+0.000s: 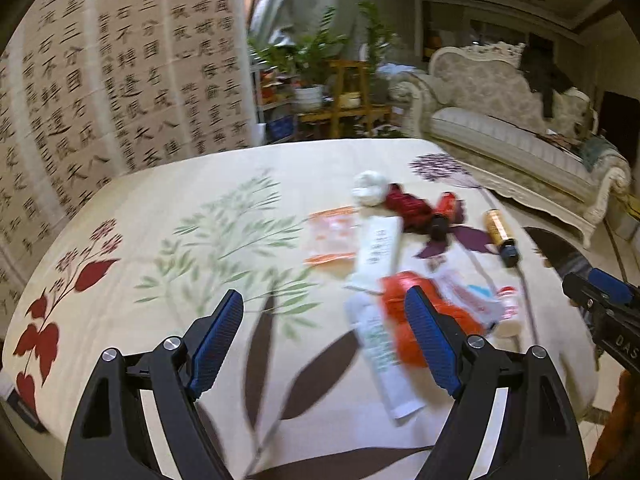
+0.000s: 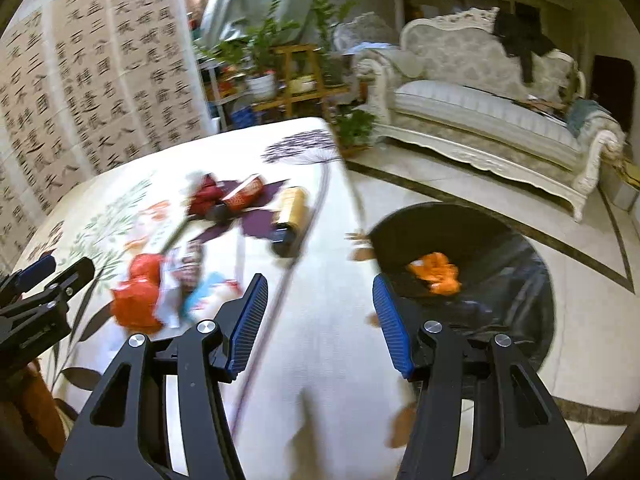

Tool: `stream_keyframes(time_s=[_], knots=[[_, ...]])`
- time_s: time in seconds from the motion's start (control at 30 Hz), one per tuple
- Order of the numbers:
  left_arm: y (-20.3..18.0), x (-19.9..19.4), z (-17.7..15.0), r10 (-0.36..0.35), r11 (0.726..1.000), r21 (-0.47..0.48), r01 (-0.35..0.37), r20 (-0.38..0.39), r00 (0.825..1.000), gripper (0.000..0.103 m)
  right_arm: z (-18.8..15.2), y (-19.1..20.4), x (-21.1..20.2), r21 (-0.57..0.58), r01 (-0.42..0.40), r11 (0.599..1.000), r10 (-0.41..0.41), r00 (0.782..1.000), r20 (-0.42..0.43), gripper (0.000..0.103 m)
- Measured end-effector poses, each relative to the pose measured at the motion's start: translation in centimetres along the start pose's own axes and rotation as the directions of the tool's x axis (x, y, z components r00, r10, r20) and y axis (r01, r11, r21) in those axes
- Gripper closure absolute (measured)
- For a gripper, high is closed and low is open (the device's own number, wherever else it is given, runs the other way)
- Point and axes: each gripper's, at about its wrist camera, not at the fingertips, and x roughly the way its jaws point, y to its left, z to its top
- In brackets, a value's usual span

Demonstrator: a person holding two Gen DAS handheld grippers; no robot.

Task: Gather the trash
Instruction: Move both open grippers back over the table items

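Note:
Trash lies on the floral tablecloth (image 1: 168,208): an orange wrapper (image 1: 404,332), a white tube (image 1: 380,344), a white packet (image 1: 378,246), an orange-printed sachet (image 1: 332,236), dark red wrappers (image 1: 408,204), a crumpled white tissue (image 1: 370,186) and a gold tube with a black cap (image 1: 500,232). My left gripper (image 1: 324,312) is open and empty above the table, its right finger over the orange wrapper. My right gripper (image 2: 320,300) is open and empty at the table's right edge, beside a black bin bag (image 2: 500,248) that holds an orange piece (image 2: 436,272).
A cream sofa (image 2: 480,112) stands across the tiled floor. Potted plants on wooden stands (image 1: 340,88) are behind the table. A calligraphy screen (image 1: 100,80) runs along the left. The bin sits on the floor right of the table.

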Motion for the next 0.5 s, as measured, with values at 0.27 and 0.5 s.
stream_keyframes(time_s=[0.27,0.5], knots=[[2.2,0.5,-0.7,0.023,0.999,-0.041,-0.023,-0.015,1.0,0.023,0.1,3.6,2.4,-0.047,-0.035,0.998,0.032,0.998,-0.052,0.05],[2.3,0.9,-1.1,0.014,0.999,-0.043,-0.015,-0.026,1.0,0.023,-0.4,4.0,3.0,-0.064,-0.03,0.998,0.024,0.996,-0.087,0.054]])
